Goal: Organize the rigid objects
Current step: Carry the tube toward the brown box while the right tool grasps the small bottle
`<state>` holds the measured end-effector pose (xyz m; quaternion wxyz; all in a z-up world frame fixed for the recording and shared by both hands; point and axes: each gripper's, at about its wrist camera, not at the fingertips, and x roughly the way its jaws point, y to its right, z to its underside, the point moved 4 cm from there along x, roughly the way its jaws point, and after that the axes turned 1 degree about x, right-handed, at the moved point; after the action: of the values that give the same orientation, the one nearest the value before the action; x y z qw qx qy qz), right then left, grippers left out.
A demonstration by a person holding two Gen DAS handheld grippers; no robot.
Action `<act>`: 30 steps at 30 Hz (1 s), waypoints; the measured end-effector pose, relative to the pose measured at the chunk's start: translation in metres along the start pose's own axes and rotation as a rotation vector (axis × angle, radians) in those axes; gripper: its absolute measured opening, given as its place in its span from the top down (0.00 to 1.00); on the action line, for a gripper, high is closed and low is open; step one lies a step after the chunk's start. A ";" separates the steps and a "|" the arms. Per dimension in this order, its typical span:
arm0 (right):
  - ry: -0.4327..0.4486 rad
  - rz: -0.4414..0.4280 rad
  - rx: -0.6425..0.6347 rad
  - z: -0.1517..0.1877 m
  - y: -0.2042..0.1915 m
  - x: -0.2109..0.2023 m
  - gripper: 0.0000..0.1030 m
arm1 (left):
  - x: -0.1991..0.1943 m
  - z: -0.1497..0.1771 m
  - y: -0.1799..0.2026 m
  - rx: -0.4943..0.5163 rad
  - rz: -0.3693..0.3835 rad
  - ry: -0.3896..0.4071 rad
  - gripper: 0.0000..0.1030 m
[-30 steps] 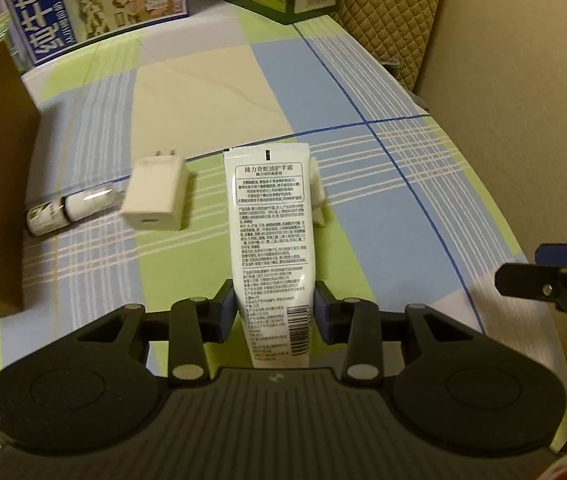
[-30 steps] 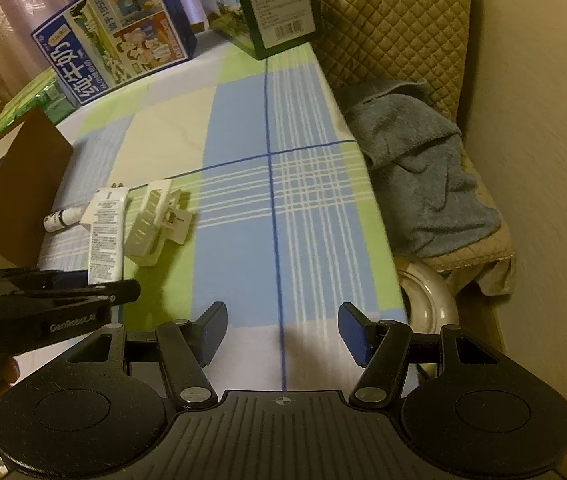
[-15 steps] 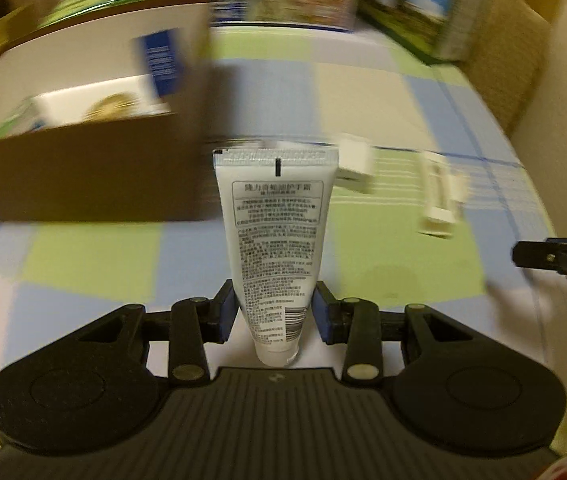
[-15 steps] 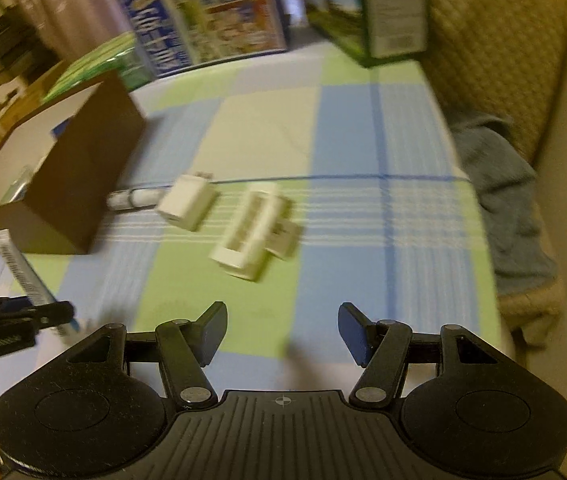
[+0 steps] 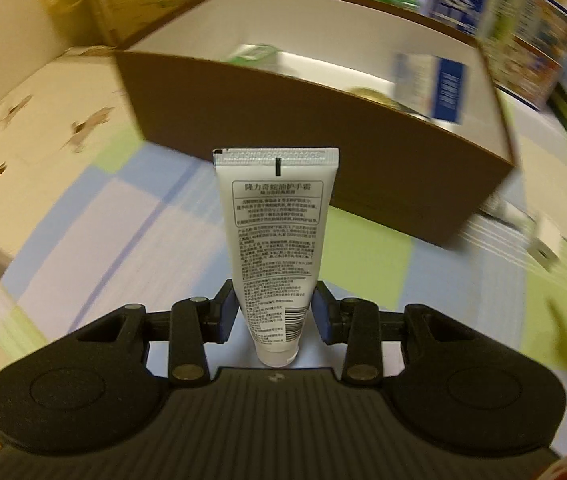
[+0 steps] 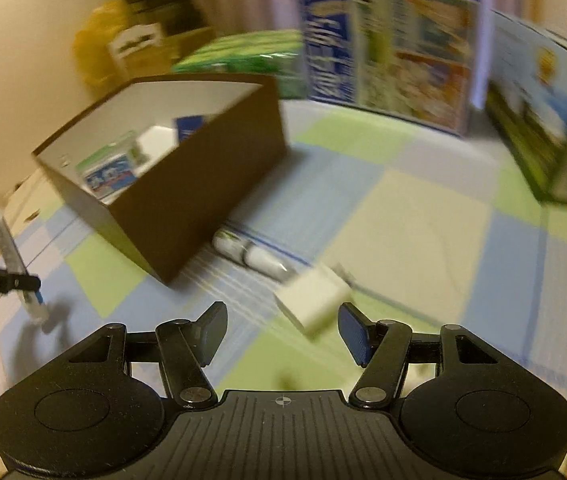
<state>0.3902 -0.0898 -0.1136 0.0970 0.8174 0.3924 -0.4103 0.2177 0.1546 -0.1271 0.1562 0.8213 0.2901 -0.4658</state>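
Between the left gripper's (image 5: 274,314) blue pads sits a white printed plastic tube (image 5: 275,236), clamped near its cap end, crimped end forward, short of the brown cardboard box (image 5: 323,148). Judged step: carry tube over the near wall, lower inside, then release; avoid clipping the rim. Box already holds a blue-white carton (image 5: 429,84) and green-labelled packs. Right gripper (image 6: 282,332) half open, empty, above a white charger block (image 6: 313,300).

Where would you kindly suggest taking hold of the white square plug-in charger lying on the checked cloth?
Probably across the two flat side faces of the white square plug-in charger, coming from above; it lies flat, with its prongs apparently pointing away, and those faces are parallel.
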 end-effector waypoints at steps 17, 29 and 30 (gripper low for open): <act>-0.094 -0.159 -0.315 -0.046 -0.025 0.113 0.52 | 0.012 -0.011 -0.056 -0.098 -0.064 -0.032 0.67; -0.140 -0.136 -0.405 -0.039 -0.036 0.141 0.69 | 0.020 -0.018 -0.061 -0.079 -0.040 -0.043 0.67; -0.140 -0.127 -0.410 -0.039 -0.036 0.142 0.70 | 0.021 -0.019 -0.061 -0.076 -0.038 -0.043 0.67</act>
<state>0.4375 0.0330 -0.1890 0.2622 0.7236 0.5108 -0.3831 0.2007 0.2187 -0.1344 0.1847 0.7988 0.3200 -0.4748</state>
